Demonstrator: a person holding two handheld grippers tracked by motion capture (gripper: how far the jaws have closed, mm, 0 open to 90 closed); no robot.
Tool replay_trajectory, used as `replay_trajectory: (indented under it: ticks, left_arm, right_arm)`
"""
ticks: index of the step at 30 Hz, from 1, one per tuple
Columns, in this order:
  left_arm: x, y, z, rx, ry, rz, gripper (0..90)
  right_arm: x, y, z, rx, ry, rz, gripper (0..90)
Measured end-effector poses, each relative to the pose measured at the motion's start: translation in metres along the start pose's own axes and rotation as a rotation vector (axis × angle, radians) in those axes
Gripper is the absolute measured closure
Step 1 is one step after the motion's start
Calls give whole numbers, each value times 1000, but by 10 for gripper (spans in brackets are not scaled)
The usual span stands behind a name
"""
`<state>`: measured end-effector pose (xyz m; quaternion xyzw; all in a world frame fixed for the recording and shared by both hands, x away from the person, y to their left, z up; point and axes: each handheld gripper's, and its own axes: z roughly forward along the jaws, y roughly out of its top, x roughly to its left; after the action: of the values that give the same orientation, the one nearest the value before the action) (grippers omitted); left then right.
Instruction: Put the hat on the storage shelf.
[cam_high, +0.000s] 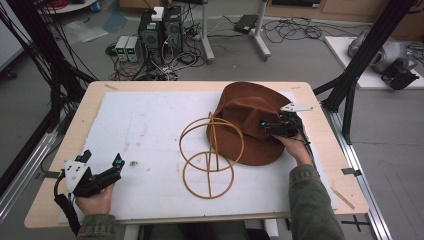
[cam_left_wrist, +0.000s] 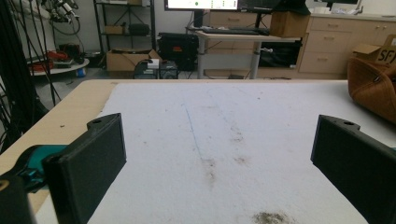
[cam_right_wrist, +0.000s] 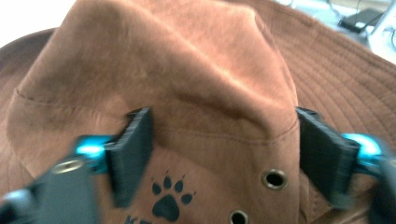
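A brown felt hat (cam_high: 245, 107) with a paw print lies at the table's right, its brim leaning on a golden wire hat stand (cam_high: 210, 172). My right gripper (cam_high: 270, 128) reaches onto the hat from the right. In the right gripper view its jaws (cam_right_wrist: 224, 135) straddle the crown of the hat (cam_right_wrist: 187, 56), the pads pressed into the creased fabric on both sides. My left gripper (cam_high: 102, 167) rests at the front left, open, with bare white mat between its jaws (cam_left_wrist: 219, 154). The hat (cam_left_wrist: 373, 88) also shows at the right edge of the left gripper view.
A white foam mat (cam_high: 150, 125) with a few dirt marks covers most of the wooden table (cam_high: 60, 165). Black frame posts (cam_high: 357, 75) stand at the table's right. Computers and cables (cam_high: 160, 35) lie on the floor behind.
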<state>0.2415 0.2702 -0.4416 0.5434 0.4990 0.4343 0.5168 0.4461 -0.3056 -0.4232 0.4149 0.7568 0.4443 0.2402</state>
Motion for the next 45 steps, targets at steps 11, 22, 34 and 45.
replay_trajectory:
  ticks: [11, 22, 34, 45]
  left_arm:
    - [-1, 0, 1, 6, -6, 7, 36]
    - [-2, 0, 2, 7, -6, 10, 36]
    - [-2, -1, 2, 10, -8, 14, 36]
    - [-3, -1, 3, 10, -9, 15, 36]
  right_arm:
    - [-1, 0, 0, 65, -18, -19, 789]
    - [1, 1, 0, 98, -45, -19, 879]
    - [-2, 2, -4, 90, -22, 61, 884]
    - [-4, 4, -11, 22, -2, 142, 884]
